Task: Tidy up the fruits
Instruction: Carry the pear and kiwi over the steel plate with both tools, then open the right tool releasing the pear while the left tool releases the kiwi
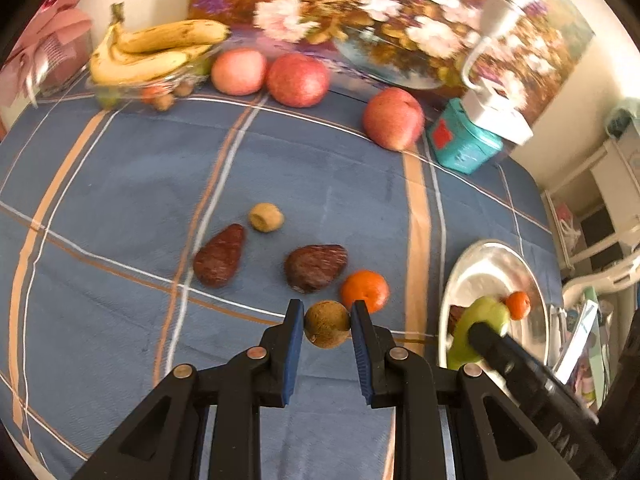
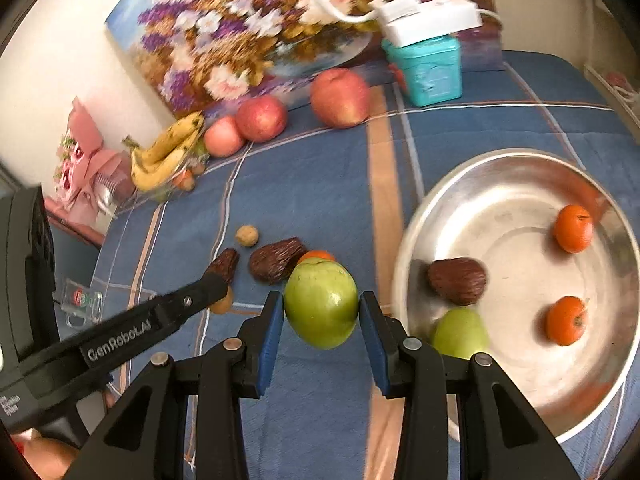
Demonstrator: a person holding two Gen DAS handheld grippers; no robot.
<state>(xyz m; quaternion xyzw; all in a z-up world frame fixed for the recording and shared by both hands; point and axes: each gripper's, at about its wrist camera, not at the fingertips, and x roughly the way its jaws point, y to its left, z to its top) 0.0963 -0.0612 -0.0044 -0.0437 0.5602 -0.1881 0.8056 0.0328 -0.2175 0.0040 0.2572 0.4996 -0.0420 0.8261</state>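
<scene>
My left gripper (image 1: 327, 322) is shut on a brown kiwi (image 1: 327, 324) just above the blue cloth. An orange (image 1: 365, 290), two dark avocados (image 1: 315, 267) (image 1: 220, 255) and a small kiwi (image 1: 266, 217) lie just beyond it. My right gripper (image 2: 321, 312) is shut on a green apple (image 2: 321, 304), held left of the metal bowl (image 2: 520, 168). The bowl holds two oranges (image 2: 573, 228) (image 2: 566, 320), a dark avocado (image 2: 457, 280) and a green apple (image 2: 460, 334). The right gripper with its apple also shows in the left wrist view (image 1: 480, 330).
Three red apples (image 1: 298, 79) (image 1: 239, 71) (image 1: 393, 118) and a clear dish of bananas (image 1: 152, 50) stand at the back before a flower painting (image 1: 360, 4). A teal tin (image 1: 464, 142) with a white charger sits at the back right. The table's right edge drops off beyond the bowl.
</scene>
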